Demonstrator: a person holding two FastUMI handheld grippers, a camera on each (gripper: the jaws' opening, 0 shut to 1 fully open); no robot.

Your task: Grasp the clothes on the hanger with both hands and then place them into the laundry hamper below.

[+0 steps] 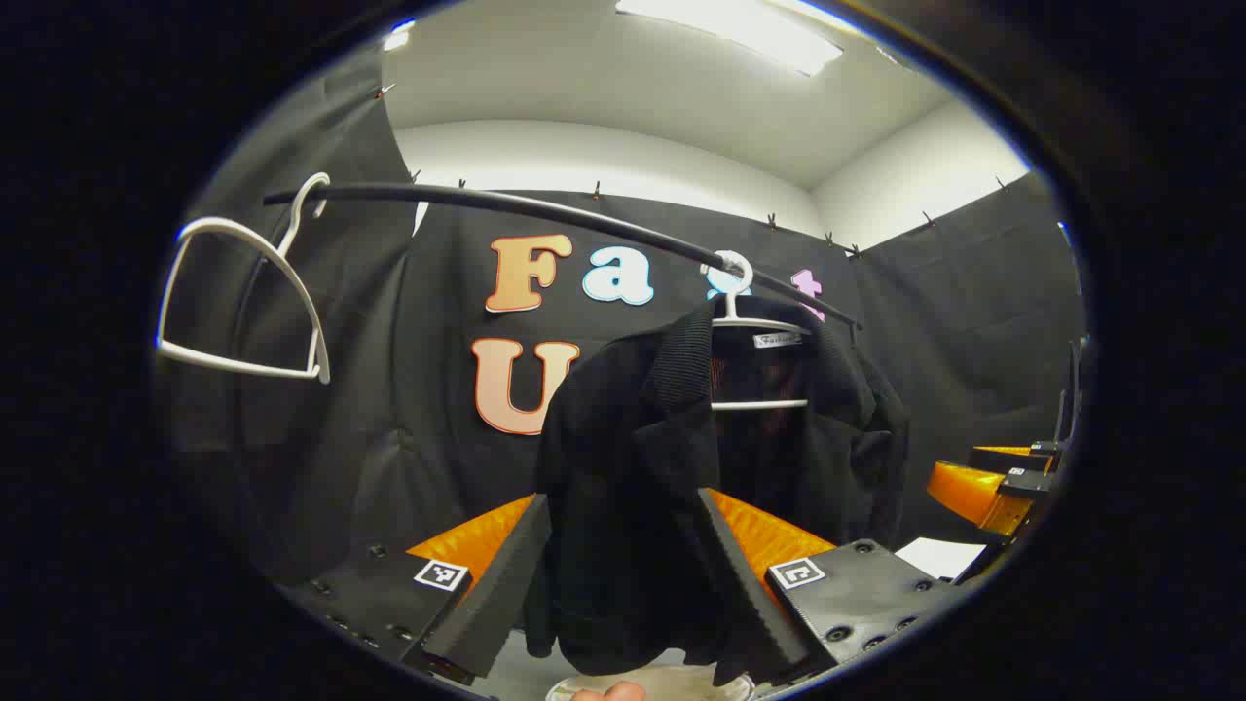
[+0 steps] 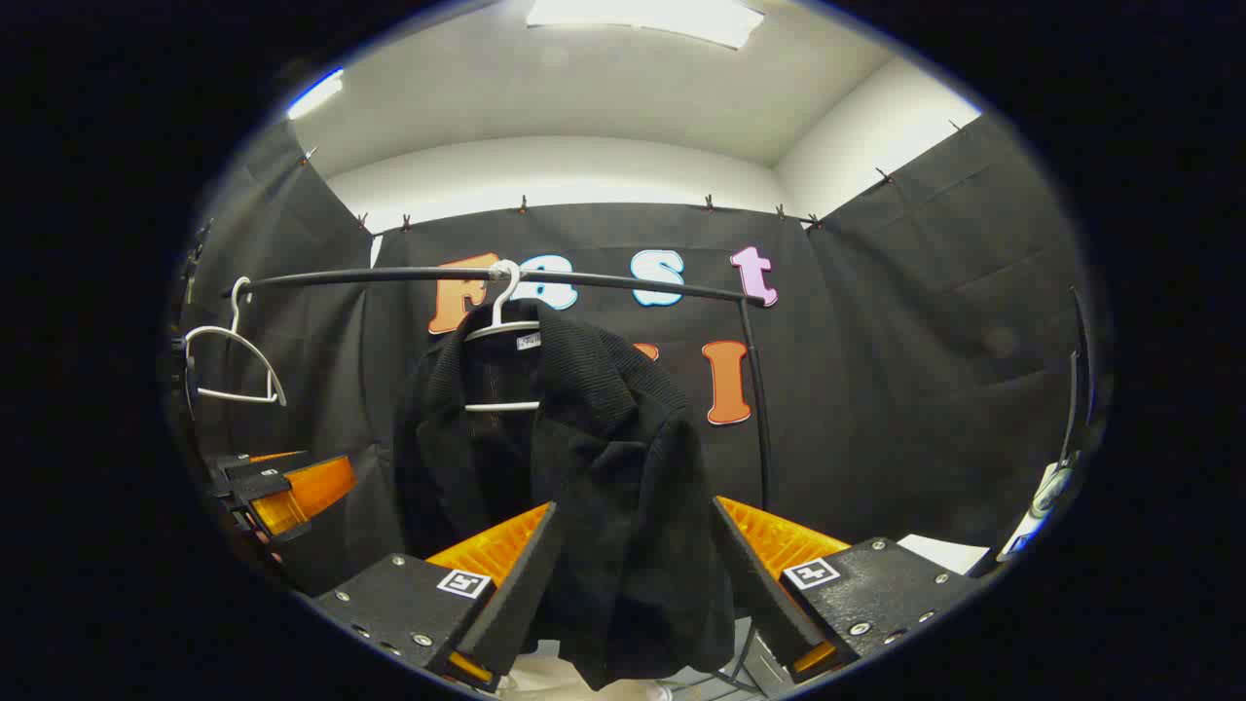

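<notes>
Jaws of both grippers gape wide before the black jacket [image 1: 633,467] draped on its white hanger [image 1: 750,321].

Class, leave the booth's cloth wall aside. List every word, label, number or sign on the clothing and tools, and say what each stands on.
Neck label inside the collar of the black jacket: printed, but too small and blurred to read.
Square markers on the left tongs: black-and-white patterns, no words or numbers.
Square markers on the right tongs: likewise patterns, no words.
Nothing here can be quoted.
</notes>
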